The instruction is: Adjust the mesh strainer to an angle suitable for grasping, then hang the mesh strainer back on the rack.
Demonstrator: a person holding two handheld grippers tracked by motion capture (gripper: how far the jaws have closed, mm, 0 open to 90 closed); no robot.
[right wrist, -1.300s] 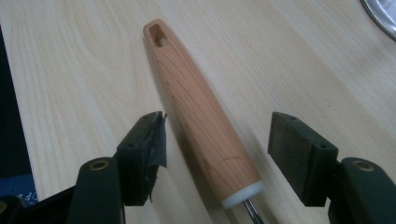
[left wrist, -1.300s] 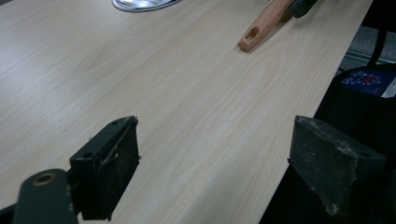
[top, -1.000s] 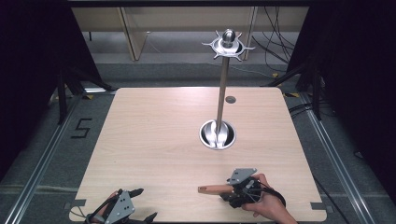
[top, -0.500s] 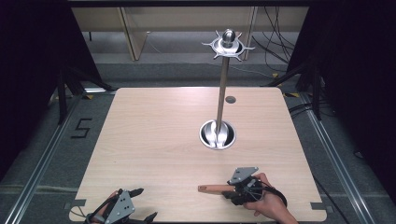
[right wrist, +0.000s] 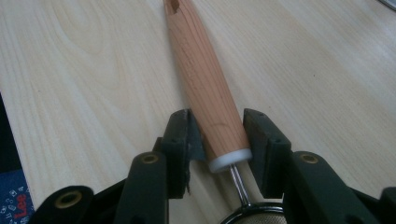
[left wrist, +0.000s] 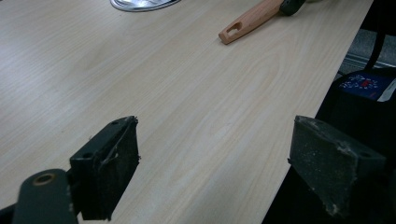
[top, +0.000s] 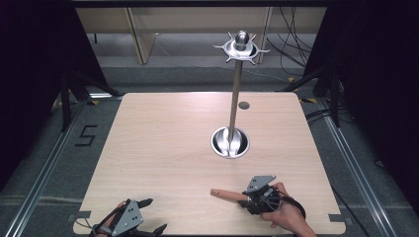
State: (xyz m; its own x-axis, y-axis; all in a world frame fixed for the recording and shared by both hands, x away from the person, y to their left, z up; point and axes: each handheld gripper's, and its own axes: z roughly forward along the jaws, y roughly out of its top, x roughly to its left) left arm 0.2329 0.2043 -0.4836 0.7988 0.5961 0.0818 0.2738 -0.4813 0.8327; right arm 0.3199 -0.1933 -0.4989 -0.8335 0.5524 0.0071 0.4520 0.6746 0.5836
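Wooden handle point(right wrist: 205, 98) flat on table point(top: 163, 148), right gripper point(right wrist: 219, 140) jaws just closing around it; left gripper point(left wrist: 219, 168) jaws apart.

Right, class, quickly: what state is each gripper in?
Left gripper: open, empty.
Right gripper: jaws just closing onto the wooden handle, shut on it.

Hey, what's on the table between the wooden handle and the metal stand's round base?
Nothing: bare tabletop separates the wooden handle from the stand's base, seen in the high view.

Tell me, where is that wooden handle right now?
In the high view the wooden handle lies near the table's front edge, right of centre, between the right gripper's jaws, which have just been closing.
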